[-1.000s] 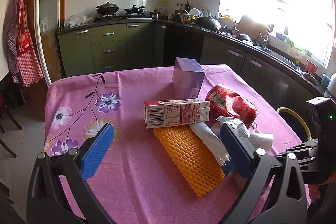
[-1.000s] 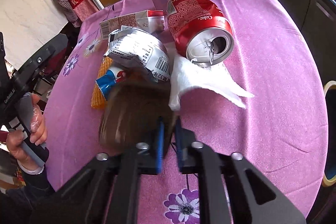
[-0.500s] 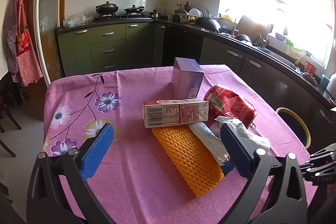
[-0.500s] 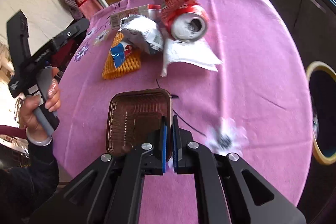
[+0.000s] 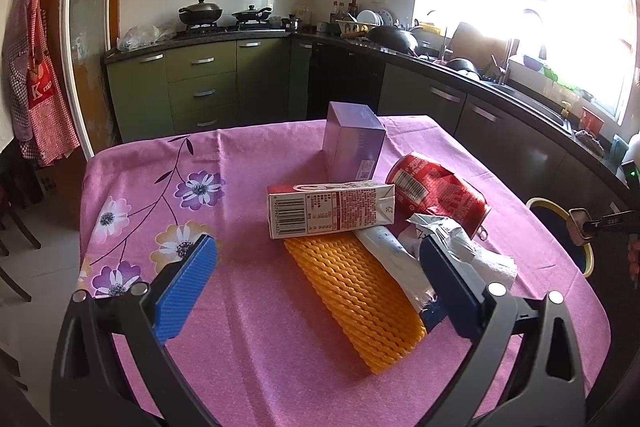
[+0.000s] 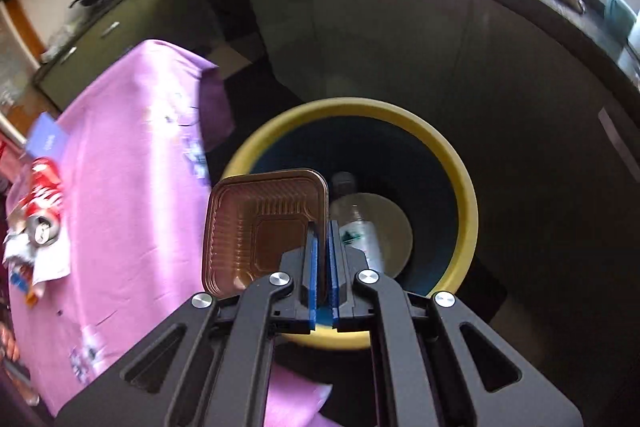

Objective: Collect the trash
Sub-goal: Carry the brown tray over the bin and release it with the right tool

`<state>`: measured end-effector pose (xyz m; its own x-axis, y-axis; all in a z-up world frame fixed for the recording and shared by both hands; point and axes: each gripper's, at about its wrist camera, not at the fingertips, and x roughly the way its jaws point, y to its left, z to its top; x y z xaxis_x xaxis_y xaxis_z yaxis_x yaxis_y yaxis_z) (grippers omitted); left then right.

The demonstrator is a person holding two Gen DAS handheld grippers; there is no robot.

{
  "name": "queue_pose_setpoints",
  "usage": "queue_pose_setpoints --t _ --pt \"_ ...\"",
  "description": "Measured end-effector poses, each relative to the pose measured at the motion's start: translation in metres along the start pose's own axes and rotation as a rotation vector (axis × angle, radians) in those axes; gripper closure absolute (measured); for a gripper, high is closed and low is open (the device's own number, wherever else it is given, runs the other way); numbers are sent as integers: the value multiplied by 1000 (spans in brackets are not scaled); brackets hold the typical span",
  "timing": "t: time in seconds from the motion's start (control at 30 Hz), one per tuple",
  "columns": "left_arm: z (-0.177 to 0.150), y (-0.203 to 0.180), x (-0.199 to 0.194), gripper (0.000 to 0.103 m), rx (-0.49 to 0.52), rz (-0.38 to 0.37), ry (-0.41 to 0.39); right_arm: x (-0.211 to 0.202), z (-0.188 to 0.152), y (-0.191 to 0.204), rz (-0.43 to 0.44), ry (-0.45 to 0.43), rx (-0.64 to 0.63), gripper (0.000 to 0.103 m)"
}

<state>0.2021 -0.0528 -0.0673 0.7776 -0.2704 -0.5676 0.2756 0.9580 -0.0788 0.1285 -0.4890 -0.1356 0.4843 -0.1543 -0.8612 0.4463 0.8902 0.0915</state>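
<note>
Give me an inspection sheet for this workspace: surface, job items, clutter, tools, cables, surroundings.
Surface: table under a pink floral cloth.
Job's things: carton, crushed can, orange foam net, purple box, wrappers and tissue on the table; brown tray held over the bin, bottle inside.
Clutter: nothing seen.
Tools: left tool open, empty, hovering before the pile; right tool shut on the tray's edge.
Cables: nothing seen.
Surroundings: green cabinets, stove with pots, sink counter, apron hanging at the left.
</note>
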Motion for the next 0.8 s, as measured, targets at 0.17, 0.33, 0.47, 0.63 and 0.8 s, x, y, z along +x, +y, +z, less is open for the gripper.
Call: queue_pose_setpoints --t 0.17,0.33,0.47,0.63,0.8 --pt "-1 1 4 7 -2 2 15 32 16 -16 -58 27 32 84" --pt "-2 -2 7 7 11 -4 22 23 15 -20 -71 -39 56 55" --pt "-4 -8 9 7 32 -13 31 3 -2 -10 -10 -80 40 50" --pt "-7 -12 14 7 52 -8 45 -11 -24 16 38 -104 -13 48" --pt "-5 -11 19 7 31 10 56 -25 -45 32 72 -110 -50 47"
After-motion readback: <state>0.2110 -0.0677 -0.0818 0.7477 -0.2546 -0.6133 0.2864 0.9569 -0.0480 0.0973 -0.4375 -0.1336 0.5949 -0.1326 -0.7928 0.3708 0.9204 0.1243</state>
